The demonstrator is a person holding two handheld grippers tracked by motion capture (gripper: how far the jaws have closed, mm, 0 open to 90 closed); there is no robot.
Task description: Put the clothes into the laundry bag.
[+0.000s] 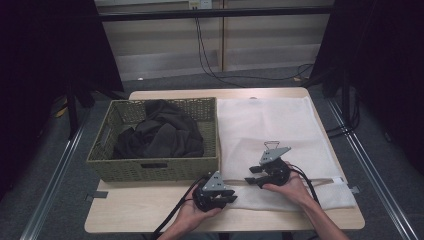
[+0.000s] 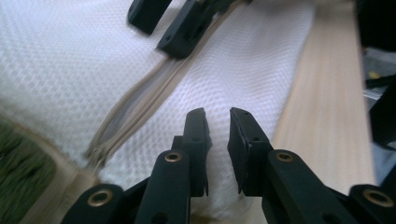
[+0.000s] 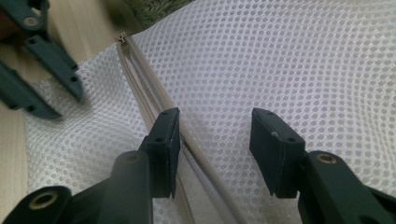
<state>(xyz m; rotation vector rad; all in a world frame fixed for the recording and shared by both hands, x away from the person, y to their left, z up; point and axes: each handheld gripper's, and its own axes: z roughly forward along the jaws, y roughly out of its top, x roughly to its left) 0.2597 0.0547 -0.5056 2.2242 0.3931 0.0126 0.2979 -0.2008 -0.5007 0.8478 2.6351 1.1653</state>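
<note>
- Your left tongs (image 2: 218, 117) stood nearly pressed together over the white mesh laundry bag (image 1: 270, 125), pinching nothing.
- Your right tongs (image 3: 215, 123) were spread astride its zipper (image 3: 140, 70).
- The bag lay flat on the desk (image 1: 125, 210), beside the wicker basket (image 1: 150, 167).

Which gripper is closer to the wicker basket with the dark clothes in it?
Left. The left gripper sits just below the wicker basket's front right corner, at the mesh laundry bag's near edge. The right gripper is farther right, over the bag's zipper.
</note>
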